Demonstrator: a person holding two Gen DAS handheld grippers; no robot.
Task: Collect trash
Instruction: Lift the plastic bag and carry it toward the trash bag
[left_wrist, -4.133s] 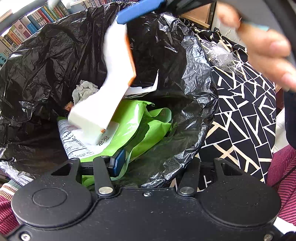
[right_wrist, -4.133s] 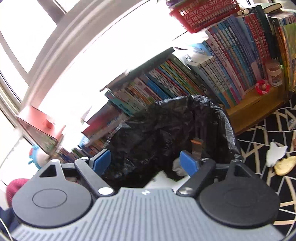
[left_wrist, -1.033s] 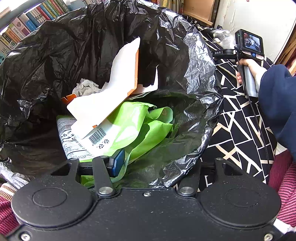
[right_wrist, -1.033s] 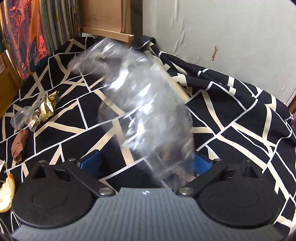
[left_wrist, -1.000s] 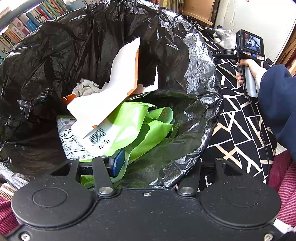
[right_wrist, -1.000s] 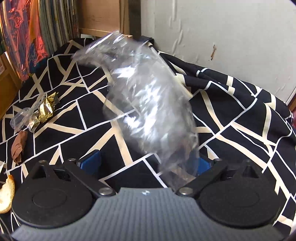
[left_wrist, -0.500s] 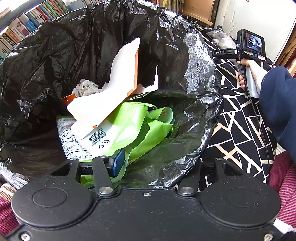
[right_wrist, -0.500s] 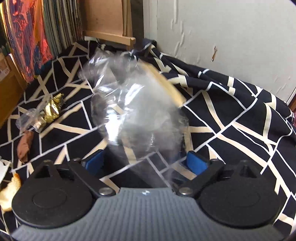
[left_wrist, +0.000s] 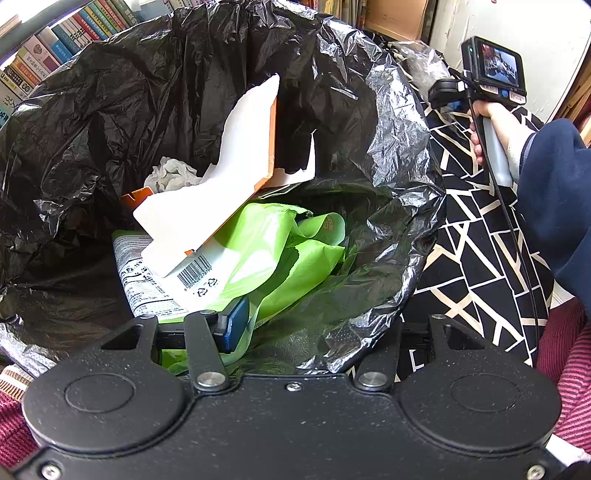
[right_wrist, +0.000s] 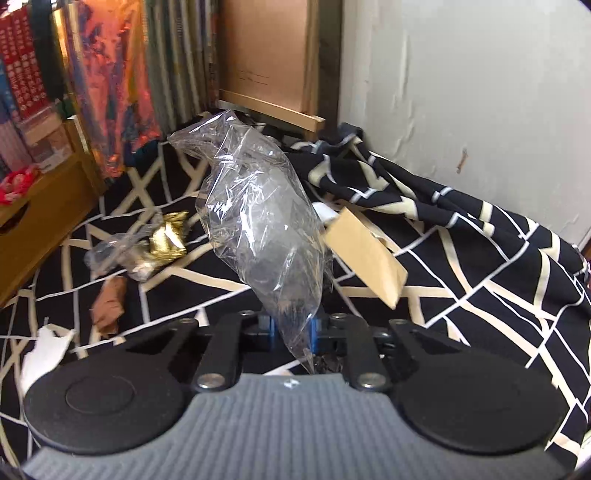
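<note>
My left gripper (left_wrist: 310, 332) is shut on the near rim of the black trash bag (left_wrist: 388, 155) and holds its mouth wide. One blue pad (left_wrist: 232, 328) shows inside the bag; the other finger is hidden behind the plastic. Inside lie a white and orange carton (left_wrist: 221, 192), a green plastic bag (left_wrist: 288, 251) and a crumpled tissue (left_wrist: 170, 173). My right gripper (right_wrist: 293, 328) has its jaws closing on the lower end of a crumpled clear plastic bag (right_wrist: 258, 229), which stands up above the patterned cloth (right_wrist: 461, 258). In the left wrist view, that gripper (left_wrist: 443, 96) shows beyond the bag's right rim.
On the cloth lie a brown cardboard piece (right_wrist: 365, 254), a gold wrapper (right_wrist: 168, 240), a brown wrapper (right_wrist: 109, 302) and a white paper scrap (right_wrist: 44, 350). A wooden box (right_wrist: 37, 221) stands at the left, a white wall (right_wrist: 480, 92) at the right. Books (left_wrist: 48, 48) line the shelf behind the bag.
My right gripper's jaws went from wide apart to pinched on the clear plastic bag, and it rose with the bag. The left gripper and the trash bag stayed still.
</note>
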